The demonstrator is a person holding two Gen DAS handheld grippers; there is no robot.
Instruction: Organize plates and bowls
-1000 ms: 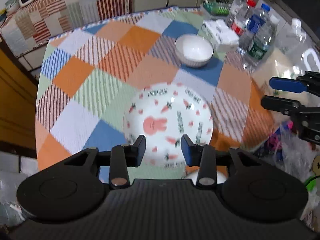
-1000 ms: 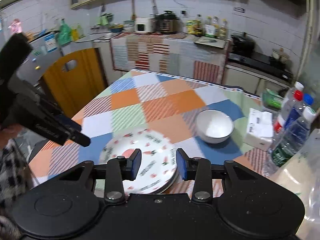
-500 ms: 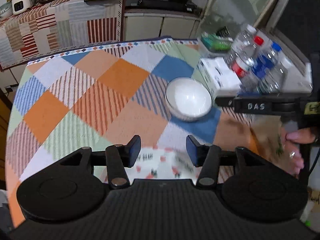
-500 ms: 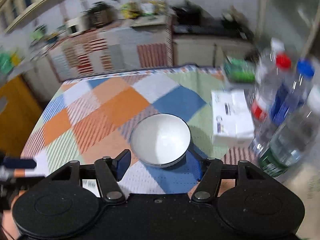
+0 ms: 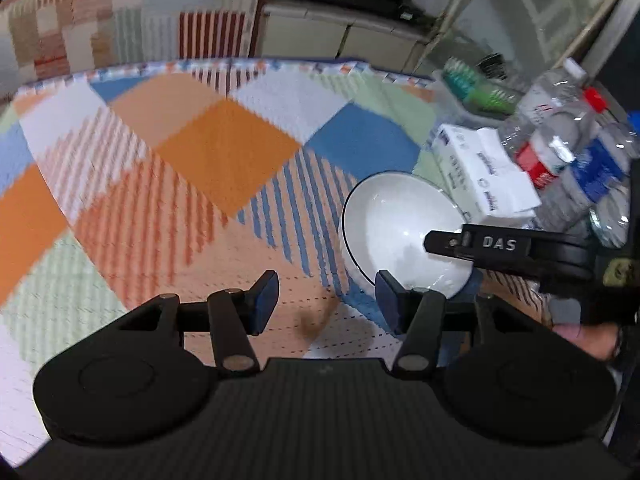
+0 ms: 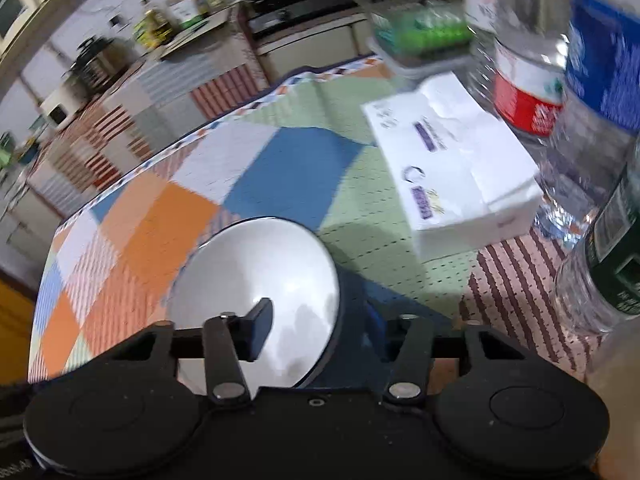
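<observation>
- My right gripper (image 6: 316, 328) straddles the near rim of the glossy white ceramic bowl with a thin dark rim line (image 6: 260, 280): the left finger (image 6: 256, 328) sits inside the bowl, the other outside its wall. The jaws are closing; I cannot tell whether the pads press on the wall yet.
- My left gripper (image 5: 326, 304) holds nothing. Its jaws are opening over the checked orange, blue and green tablecloth (image 5: 200, 160), with the bowl just beside its right finger (image 5: 390, 304).
- The bowl stands upright on the cloth, near the white tissue pack (image 6: 452, 160) and the clear plastic water bottles (image 6: 528, 60).
- Handling, as I judge it: stiff, glazed and slippery, breakable if dropped, moderately heavy. The rim pinch, one pad inside and one outside, is the sensible hold; seat it deep and keep the bowl level.
- Against one second ago: the rabbit-print plates filled both views then; neither view shows them now. Both grippers have come down toward the bowl, and the right one, which stood short of it half a second ago, now reaches over its rim.
</observation>
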